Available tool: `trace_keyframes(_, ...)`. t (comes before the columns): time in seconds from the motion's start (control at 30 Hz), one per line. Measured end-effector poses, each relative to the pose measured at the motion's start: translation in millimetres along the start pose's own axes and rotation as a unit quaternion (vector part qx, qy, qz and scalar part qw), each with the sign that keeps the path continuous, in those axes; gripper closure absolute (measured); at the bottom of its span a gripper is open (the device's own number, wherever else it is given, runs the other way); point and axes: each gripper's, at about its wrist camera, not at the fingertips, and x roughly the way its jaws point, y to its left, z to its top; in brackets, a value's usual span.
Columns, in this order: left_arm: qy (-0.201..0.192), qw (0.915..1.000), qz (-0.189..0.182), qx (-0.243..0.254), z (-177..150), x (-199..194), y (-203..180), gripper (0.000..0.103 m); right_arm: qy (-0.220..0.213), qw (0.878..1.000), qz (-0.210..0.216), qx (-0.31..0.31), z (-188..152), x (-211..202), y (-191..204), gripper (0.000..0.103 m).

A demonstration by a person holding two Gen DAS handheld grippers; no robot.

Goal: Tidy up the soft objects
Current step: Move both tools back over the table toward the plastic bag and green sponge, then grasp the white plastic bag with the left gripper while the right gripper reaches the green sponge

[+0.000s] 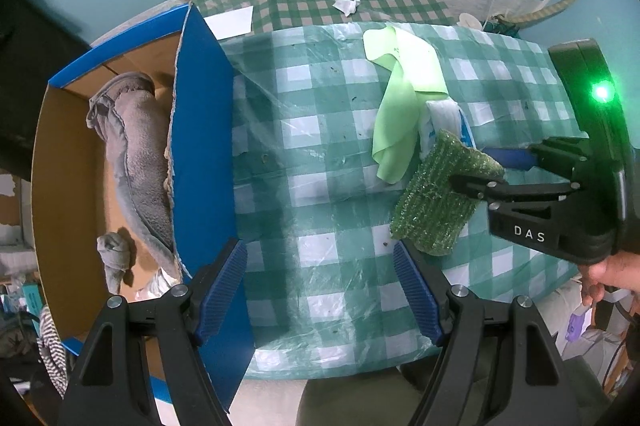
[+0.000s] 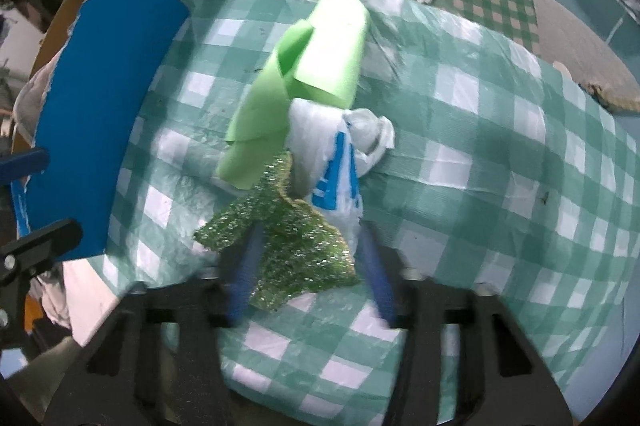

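A glittery green scrub pad [image 1: 438,194] lies on the checked tablecloth [image 1: 320,146]. My right gripper [image 1: 492,170] has its jaws around the pad's far end; in the right wrist view the pad [image 2: 288,246] sits between the blue fingers [image 2: 244,266], which are blurred and still apart. A light green cloth [image 1: 400,98] and a white-and-blue plastic bag [image 2: 336,170] lie just beyond the pad. My left gripper [image 1: 320,290] is open and empty over the table's near edge, next to the blue cardboard box [image 1: 204,130].
The box holds a grey towel [image 1: 136,154] and a small grey bundle [image 1: 114,258]. A white paper [image 1: 232,22] and a crumpled scrap [image 1: 346,5] lie at the table's far side. A teal wall stands behind.
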Motion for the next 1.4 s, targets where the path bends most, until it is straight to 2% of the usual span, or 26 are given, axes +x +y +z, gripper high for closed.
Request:
trace_keyframes(0.03, 0.0, 1.0, 0.0, 0.0, -0.4, 0.1, -0.4, 0.026, 0.002, 1.0, -0.005, -0.005, -0.3, 0.1, 1.6, 0.088)
trace_keyframes(0.13, 0.0, 1.0, -0.001, -0.001, 0.6, 0.2, 0.2, 0.026, 0.008, 1.0, -0.006, -0.009, -2.4, -1.0, 2.4, 0.092)
trace_keyframes(0.53, 0.008, 0.9999, -0.013, 0.003, 10.1, 8.2, -9.4, 0.026, 0.027, 0.999, 0.019, 0.016, -30.3, -17.8, -10.6, 0.092)
trace_keyframes(1.0, 0.028, 0.9981, -0.024, 0.05, 7.5, 23.3, -50.6, 0.026, 0.029, 0.996, 0.034, 0.071, -69.3, -27.5, -31.4, 0.092)
trace_keyframes(1.4, 0.035, 0.9952, -0.08, 0.043, 26.5, 35.6, -82.0, 0.023, 0.022, 0.994, 0.027, 0.105, -95.5, -42.9, -63.4, 0.092)
